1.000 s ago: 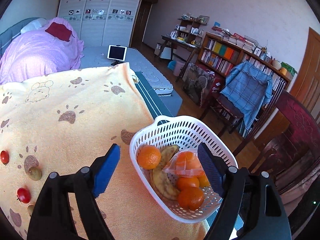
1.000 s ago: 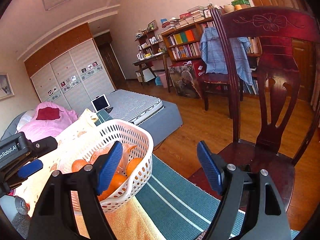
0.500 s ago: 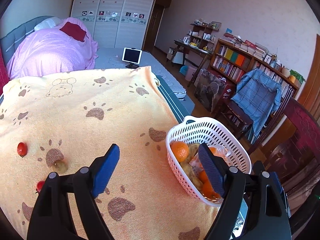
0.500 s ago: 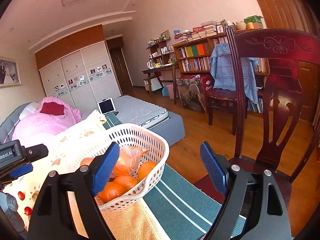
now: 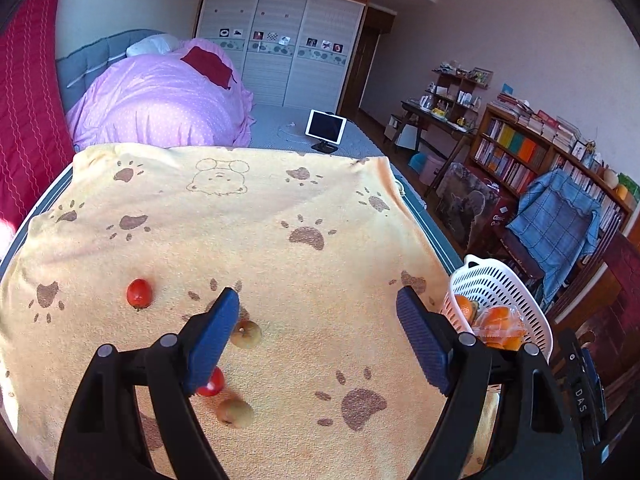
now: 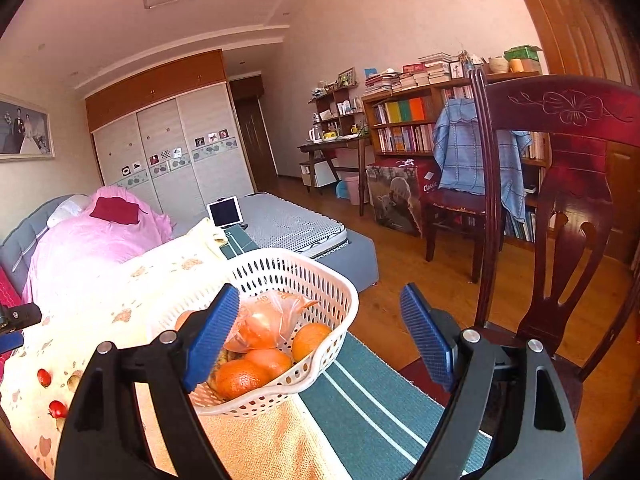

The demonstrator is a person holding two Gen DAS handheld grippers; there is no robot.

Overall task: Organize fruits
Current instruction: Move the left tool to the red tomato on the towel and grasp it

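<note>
Left tongs (image 5: 318, 334) stand wide with nothing between the pads, hanging above the yellow paw-print towel (image 5: 240, 216) on the bed. Loose fruit lies on the towel: one red fruit (image 5: 139, 293) apart to the left, a pale brown fruit (image 5: 247, 334) just beside the left pad, another red fruit (image 5: 212, 387) partly hidden behind that pad, and a second brown fruit (image 5: 235, 413) nearest. Right tongs (image 6: 320, 338) have just been opening; wide, gripping nothing. White basket (image 6: 344, 304) of oranges (image 6: 240, 378) sits at the towel's right edge.
</note>
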